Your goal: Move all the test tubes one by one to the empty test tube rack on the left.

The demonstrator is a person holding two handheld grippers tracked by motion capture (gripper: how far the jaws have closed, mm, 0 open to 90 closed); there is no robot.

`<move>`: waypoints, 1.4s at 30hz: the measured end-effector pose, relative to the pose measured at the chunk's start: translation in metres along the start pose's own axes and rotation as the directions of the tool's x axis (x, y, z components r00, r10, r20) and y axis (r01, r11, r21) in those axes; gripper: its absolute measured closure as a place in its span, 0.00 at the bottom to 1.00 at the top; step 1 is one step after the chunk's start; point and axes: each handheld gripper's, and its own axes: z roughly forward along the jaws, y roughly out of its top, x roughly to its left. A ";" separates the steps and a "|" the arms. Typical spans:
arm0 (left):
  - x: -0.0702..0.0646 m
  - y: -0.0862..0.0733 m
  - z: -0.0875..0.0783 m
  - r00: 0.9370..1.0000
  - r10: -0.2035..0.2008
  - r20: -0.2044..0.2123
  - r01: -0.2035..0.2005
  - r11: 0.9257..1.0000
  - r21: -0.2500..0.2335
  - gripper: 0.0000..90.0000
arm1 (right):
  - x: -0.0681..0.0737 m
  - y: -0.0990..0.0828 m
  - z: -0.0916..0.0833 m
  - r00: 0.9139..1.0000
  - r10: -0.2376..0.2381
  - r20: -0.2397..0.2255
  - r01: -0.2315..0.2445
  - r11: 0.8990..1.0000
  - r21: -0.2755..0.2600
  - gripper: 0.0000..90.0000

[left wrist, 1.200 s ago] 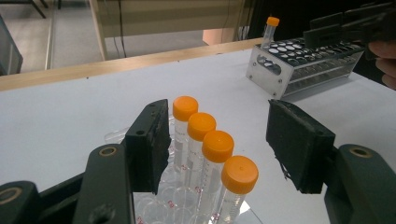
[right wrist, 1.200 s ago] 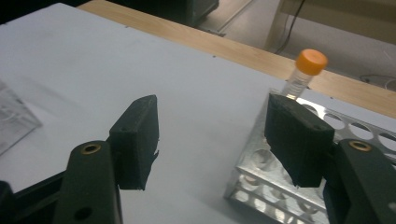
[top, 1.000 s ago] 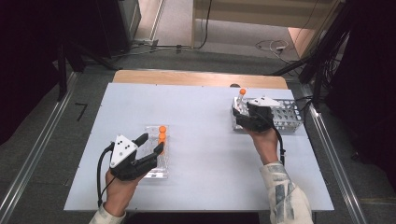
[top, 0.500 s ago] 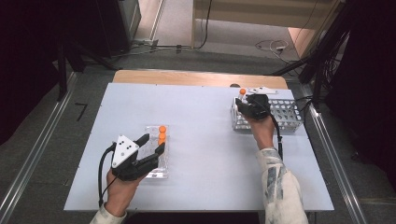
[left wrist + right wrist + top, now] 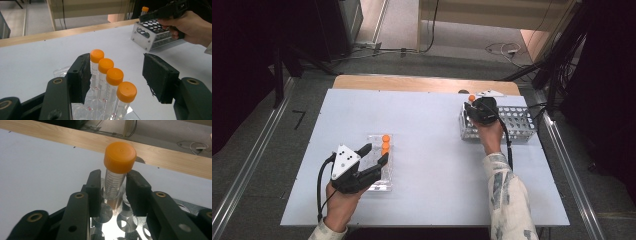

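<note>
White table (image 5: 422, 115), clear tube tray (image 5: 382, 172) lying front-left, metal rack (image 5: 517, 125) back-right, apparently flat.

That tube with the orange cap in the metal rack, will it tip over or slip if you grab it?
The tube looks empty and clear, so it is probably light. Its wall seems smooth, so it might slip in the right tongs, which have just been closing on it. Standing in a hole of the rack, it likely won't tip; lying on the table, its round body would probably roll.

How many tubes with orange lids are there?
5. Four stand in a row in the clear rack: tubes. The fifth tube stands in the metal rack, between the right gripper's jaws.
</note>
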 end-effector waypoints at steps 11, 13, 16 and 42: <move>0.001 0.001 -0.002 1.000 0.000 -0.001 0.000 1.000 -0.003 0.42 | 0.001 0.003 -0.003 1.000 0.003 -0.002 -0.003 1.000 -0.026 0.80; 0.001 0.001 -0.002 1.000 -0.001 -0.001 0.001 1.000 -0.004 0.42 | 0.001 0.007 -0.007 1.000 -0.003 -0.001 0.003 0.999 -0.033 0.80; 0.001 0.001 -0.002 1.000 -0.001 0.000 0.001 1.000 -0.005 0.41 | 0.002 0.016 -0.016 1.000 -0.010 -0.003 0.010 0.998 -0.059 0.80; 0.002 0.003 -0.001 1.000 -0.020 0.002 0.020 1.000 0.002 0.30 | 0.033 0.028 -0.097 0.989 -0.097 -0.115 0.078 0.983 -0.164 0.80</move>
